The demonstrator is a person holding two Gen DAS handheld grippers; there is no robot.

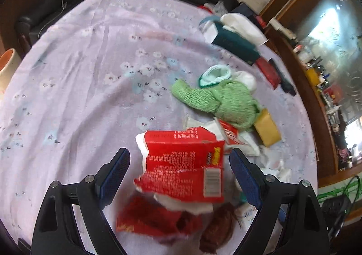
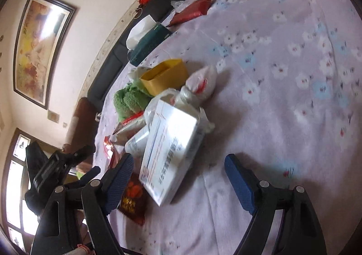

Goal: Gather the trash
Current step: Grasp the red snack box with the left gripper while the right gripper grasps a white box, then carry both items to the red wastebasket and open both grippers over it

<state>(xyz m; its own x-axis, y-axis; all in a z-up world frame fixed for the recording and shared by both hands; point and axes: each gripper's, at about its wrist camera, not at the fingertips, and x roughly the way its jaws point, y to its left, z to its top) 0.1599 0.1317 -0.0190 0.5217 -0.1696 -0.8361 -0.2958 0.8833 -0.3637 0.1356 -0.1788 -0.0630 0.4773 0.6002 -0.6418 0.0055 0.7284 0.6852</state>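
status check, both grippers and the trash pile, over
Left gripper open, astride red wrapper, no grip yet. Right gripper open, white box between fingers. Green cloth and yellow tub sit among trash.

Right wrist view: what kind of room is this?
Probably a home living or dining room: a round table under a floral tablecloth, a framed painting on the wall, and a dark sofa behind the table.

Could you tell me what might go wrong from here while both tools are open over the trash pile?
The left tool straddles the torn red packet, which lies on other wrappers; closing may snag several or tear it. The right tool sits open around the white box, which leans on a plastic bag, so it could slide. The green cloth might get dragged along.
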